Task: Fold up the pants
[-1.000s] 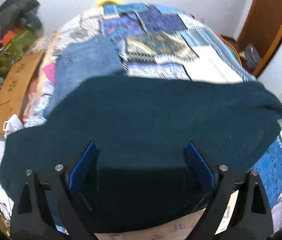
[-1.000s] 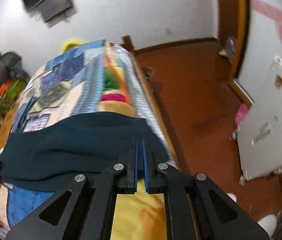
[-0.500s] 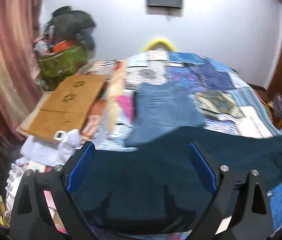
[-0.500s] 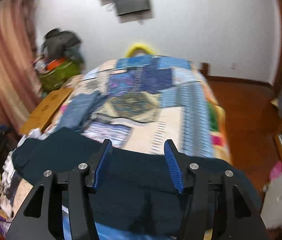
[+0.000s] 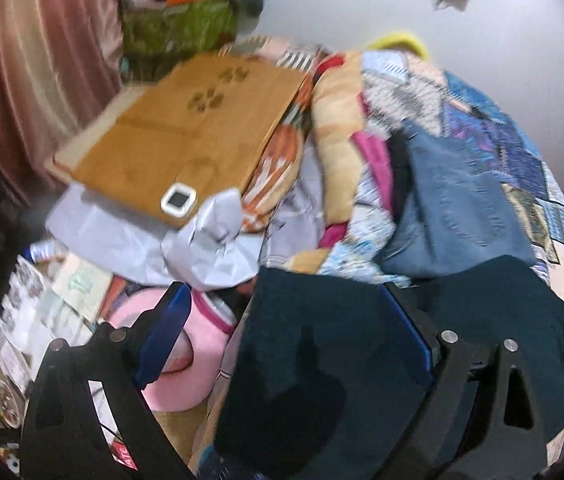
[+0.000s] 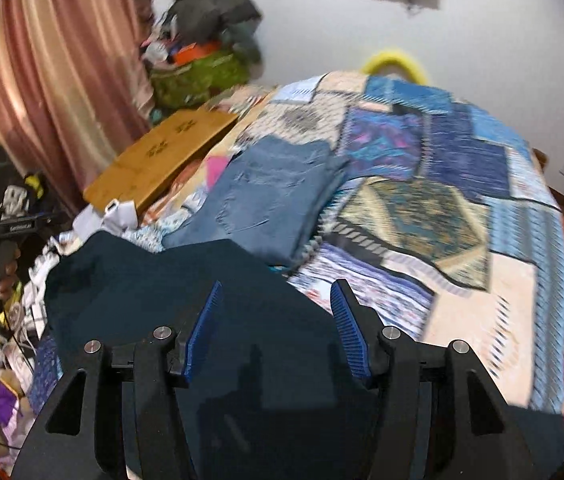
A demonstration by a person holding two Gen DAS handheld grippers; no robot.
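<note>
Dark teal pants (image 6: 186, 280) lie across the near edge of the bed (image 6: 481, 288), long axis running nine to three. Right gripper (image 6: 278, 332) hangs over them, jaws having just opened, holding nothing. Left gripper (image 5: 289, 328) at their nine-o'clock end, jaws wide and empty.

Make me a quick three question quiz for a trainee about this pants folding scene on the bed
1. True or false: the right gripper is clamped on the dark teal pants.
2. What lies beyond the teal pants on the patchwork quilt? A) folded blue jeans B) a towel C) a pillow
3. Which gripper has its handle visible in the person's hand?

Key: 1 false, its jaws stand open; 2 A; 3 the left gripper.
</note>
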